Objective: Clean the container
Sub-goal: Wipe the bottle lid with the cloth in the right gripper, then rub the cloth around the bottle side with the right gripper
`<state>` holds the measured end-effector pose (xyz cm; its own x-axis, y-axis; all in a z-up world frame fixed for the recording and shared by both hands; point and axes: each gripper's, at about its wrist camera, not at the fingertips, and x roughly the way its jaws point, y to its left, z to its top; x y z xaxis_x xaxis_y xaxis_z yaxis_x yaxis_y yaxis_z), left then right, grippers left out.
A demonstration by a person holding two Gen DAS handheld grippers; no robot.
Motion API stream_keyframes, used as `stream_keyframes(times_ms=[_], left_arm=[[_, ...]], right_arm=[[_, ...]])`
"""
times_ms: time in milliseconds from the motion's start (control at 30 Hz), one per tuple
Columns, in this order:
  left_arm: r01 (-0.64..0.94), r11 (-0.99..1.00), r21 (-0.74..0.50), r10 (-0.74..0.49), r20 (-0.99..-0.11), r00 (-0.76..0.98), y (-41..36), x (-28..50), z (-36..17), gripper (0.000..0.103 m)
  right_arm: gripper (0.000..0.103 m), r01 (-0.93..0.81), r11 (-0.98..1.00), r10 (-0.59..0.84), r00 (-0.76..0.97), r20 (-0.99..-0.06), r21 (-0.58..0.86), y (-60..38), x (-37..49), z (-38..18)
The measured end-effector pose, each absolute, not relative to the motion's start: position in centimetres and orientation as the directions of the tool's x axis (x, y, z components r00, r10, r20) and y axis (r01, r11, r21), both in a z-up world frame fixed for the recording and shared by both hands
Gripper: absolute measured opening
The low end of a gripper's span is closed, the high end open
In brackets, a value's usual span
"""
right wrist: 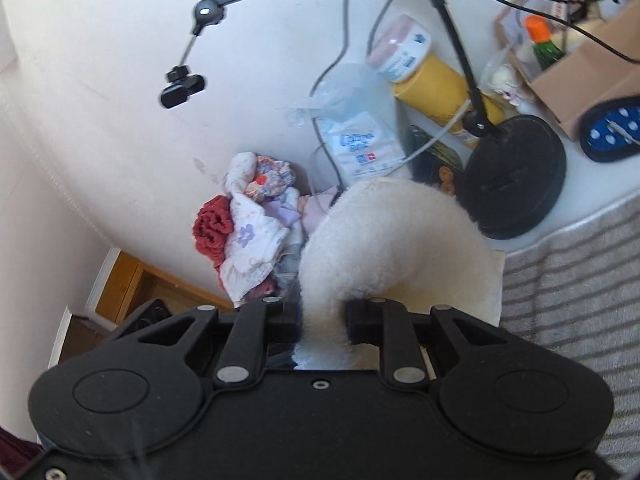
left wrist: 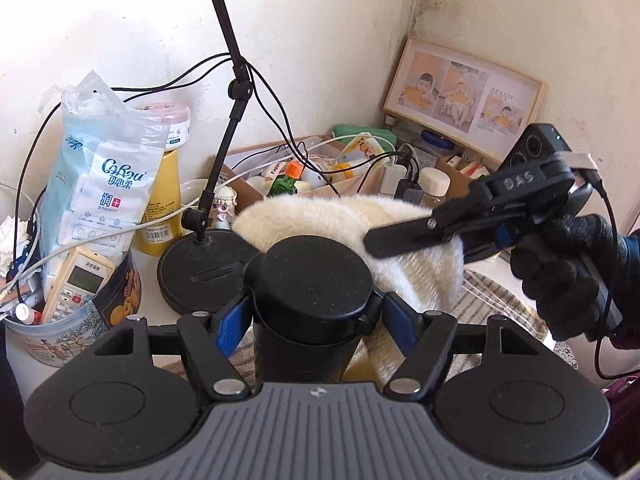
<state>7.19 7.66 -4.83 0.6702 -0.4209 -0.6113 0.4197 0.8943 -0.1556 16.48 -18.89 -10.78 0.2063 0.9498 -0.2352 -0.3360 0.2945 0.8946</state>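
Note:
A black lidded container (left wrist: 308, 300) stands upright between the blue-padded fingers of my left gripper (left wrist: 310, 320), which is shut on its body just under the lid. A fluffy cream cloth (left wrist: 360, 224) hangs behind and to the right of the lid. My right gripper (left wrist: 400, 240) comes in from the right, shut on that cloth. In the right wrist view the cloth (right wrist: 384, 240) bulges up from between the fingers of the right gripper (right wrist: 322, 318) and hides the container.
A black round lamp base (left wrist: 200, 272) with its stem stands just behind-left of the container. A tin with a remote control (left wrist: 80, 280), a tissue pack (left wrist: 104, 176), a yellow can (left wrist: 164, 200), a cardboard box of bottles (left wrist: 312, 176) and a photo frame (left wrist: 464, 96) crowd the back. A striped towel (right wrist: 580, 280) covers the table.

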Motion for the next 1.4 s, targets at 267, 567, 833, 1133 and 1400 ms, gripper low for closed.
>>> stream_keyframes(times_ms=[267,567,833,1133,1400], left_arm=[[0.416,0.897,-0.151,-0.416,-0.609,0.675,7.4,7.1,-4.8,0.071],[0.411,0.900,-0.144,-0.408,-0.611,0.679,6.9,7.1,-4.8,0.071],[0.409,0.902,-0.137,-0.402,-0.614,0.680,6.6,7.0,-4.8,0.071],[0.409,0.903,-0.131,-0.398,-0.616,0.680,6.5,7.0,-4.7,0.071],[0.413,0.902,-0.125,-0.396,-0.621,0.677,6.4,7.2,-4.7,0.071]], right_arm=[[0.017,-0.225,0.341,0.933,0.198,-0.299,0.913,-18.9,16.6,-14.8],[0.017,-0.095,0.348,0.928,0.177,-0.328,0.933,-18.9,17.2,-19.2],[0.017,0.036,0.354,0.922,0.156,-0.355,0.935,-18.9,17.4,-23.2],[0.016,0.046,0.445,0.885,0.132,-0.447,0.894,-18.3,17.8,-25.6],[0.017,0.078,0.371,0.914,0.142,-0.379,0.925,-18.9,17.4,-25.7]])
